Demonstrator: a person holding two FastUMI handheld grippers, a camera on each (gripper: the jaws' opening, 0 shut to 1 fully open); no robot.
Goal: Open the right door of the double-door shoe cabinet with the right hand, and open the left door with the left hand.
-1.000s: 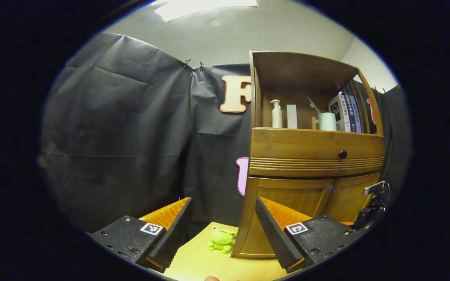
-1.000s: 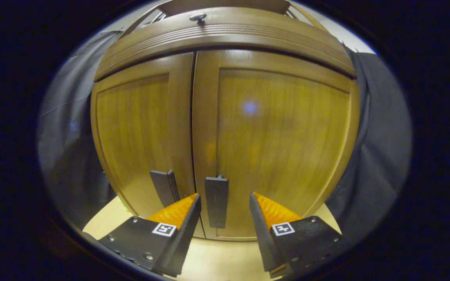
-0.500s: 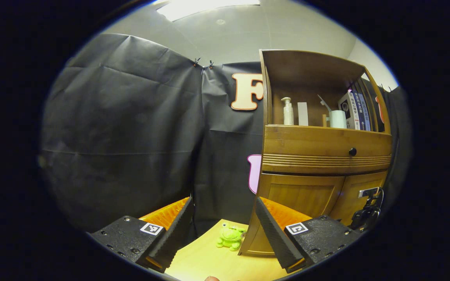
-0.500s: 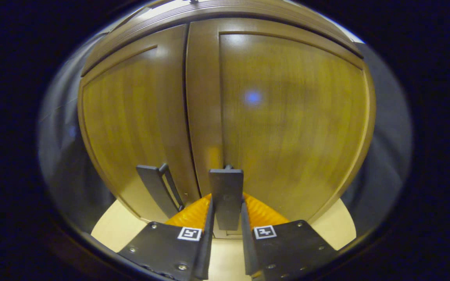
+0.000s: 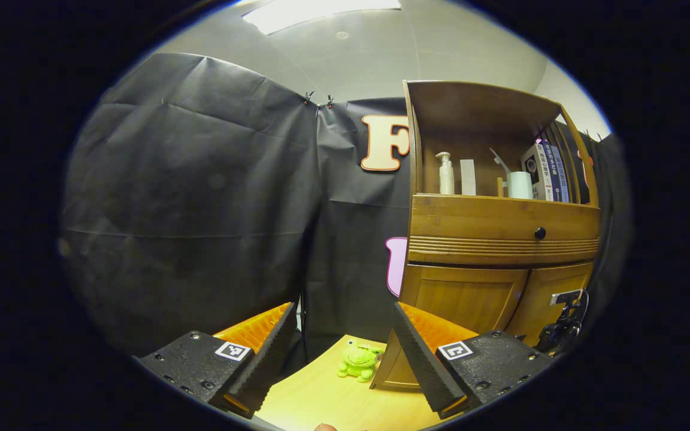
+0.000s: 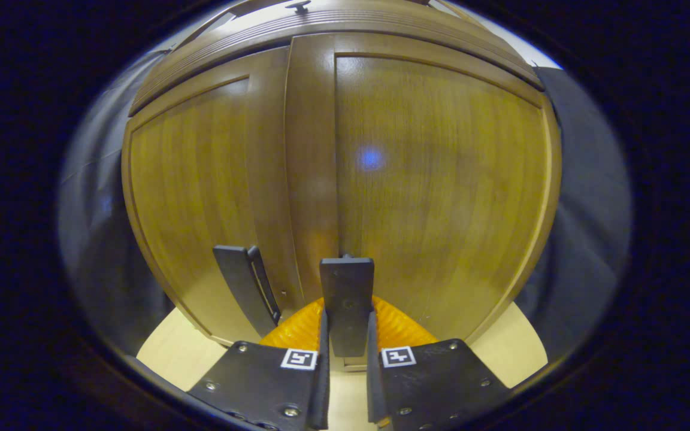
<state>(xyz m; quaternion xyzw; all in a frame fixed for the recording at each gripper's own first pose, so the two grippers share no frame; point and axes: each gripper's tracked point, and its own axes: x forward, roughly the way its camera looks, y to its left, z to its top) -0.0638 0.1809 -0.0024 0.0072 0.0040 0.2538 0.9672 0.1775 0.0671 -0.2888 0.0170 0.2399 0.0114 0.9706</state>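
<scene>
Right tongs [image 6: 346,335] clamped on right door's upright handle [image 6: 347,299]; left tongs [image 5: 342,353] wide, holding nothing.

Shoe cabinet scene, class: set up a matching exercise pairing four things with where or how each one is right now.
Things:
1. right gripper
2. left gripper
3. green frog toy
4. pump bottle

States or places:
A. on the open top shelf
B. open, holding nothing
C. on the table by the cabinet's left corner
D. clamped on the right door handle

Pairs: 1-D, 2-B, 3-C, 4-A
</scene>
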